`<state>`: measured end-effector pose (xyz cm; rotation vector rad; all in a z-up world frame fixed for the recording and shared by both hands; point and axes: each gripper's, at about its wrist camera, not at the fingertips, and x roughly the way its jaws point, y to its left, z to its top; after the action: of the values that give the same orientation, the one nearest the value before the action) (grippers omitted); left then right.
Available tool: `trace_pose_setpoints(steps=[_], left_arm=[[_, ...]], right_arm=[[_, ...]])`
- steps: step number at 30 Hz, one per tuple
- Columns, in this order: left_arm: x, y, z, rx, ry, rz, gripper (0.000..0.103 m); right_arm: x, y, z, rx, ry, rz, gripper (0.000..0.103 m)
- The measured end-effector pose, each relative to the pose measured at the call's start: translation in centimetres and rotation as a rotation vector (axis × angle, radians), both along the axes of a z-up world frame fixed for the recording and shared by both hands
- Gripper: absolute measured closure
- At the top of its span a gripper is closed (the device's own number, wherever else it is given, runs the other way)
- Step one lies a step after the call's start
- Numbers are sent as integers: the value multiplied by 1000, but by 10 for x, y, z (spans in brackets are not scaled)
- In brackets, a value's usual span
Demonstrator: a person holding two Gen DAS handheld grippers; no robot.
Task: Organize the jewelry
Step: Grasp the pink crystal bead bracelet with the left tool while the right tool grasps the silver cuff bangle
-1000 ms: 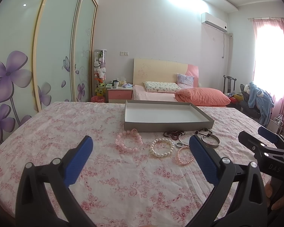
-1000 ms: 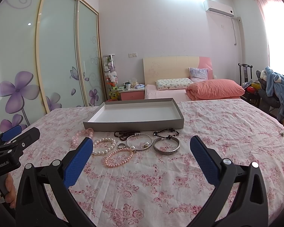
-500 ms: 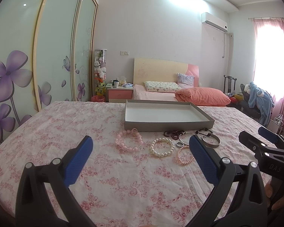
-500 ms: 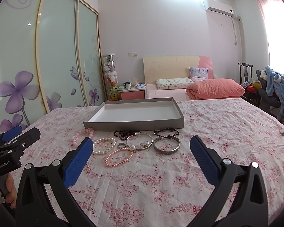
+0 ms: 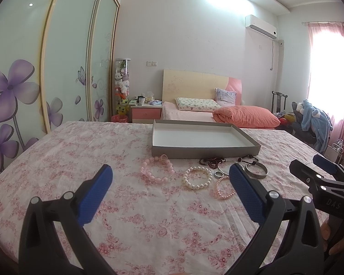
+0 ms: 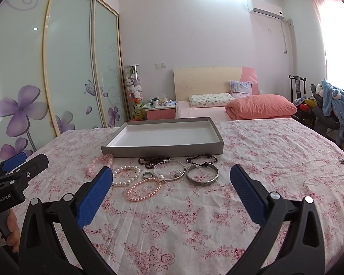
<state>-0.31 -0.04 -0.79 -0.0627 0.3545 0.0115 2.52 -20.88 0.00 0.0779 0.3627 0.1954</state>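
A grey tray (image 5: 204,151) (image 6: 162,148) with a white inside lies empty on the floral cloth. In front of it lie a pink bead bracelet (image 5: 157,169) (image 6: 94,163), a white pearl bracelet (image 5: 196,178) (image 6: 126,175), a pink pearl bracelet (image 5: 224,187) (image 6: 144,189), dark bead strings (image 5: 212,161) (image 6: 153,160), a small ring (image 6: 147,174), a thin silver bangle (image 6: 169,170) and a wide silver bangle (image 5: 256,170) (image 6: 202,173). My left gripper (image 5: 169,183) is open and empty, short of the jewelry. My right gripper (image 6: 170,183) is open and empty, also short of it.
The floral-covered table (image 6: 263,160) fills the foreground. Behind it stand a bed with an orange quilt (image 6: 261,106), a pink nightstand (image 6: 160,112), a sliding wardrobe (image 6: 68,68) at left and a chair with blue clothes (image 6: 332,105) at right.
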Motion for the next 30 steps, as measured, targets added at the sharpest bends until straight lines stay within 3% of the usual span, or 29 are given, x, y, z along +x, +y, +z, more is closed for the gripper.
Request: trace_pose_setpoints(steps=[5,15,18,22,27,30], left_arm=[[24,13,-14,5,101,7,4],[76,40,-30,-36,327,8,4],[98,51,-39,-85,399,2,4],[118,63,-47,-149,436,14,4],[136,62,-53,-77,495,40,4],[144,62,-58,-76,526,29,4]], right_arm=[[13,0,-8,-19,68,-3,2],[80,-15,-28,-49,314,-16,2],[102,-16,-37,-71,388,-20,2],[129,-16,-50,-111,466,-35,2],[150,-15,-68,-122,561,-43,14],[153,-10,-67,-149,560,-50,20]])
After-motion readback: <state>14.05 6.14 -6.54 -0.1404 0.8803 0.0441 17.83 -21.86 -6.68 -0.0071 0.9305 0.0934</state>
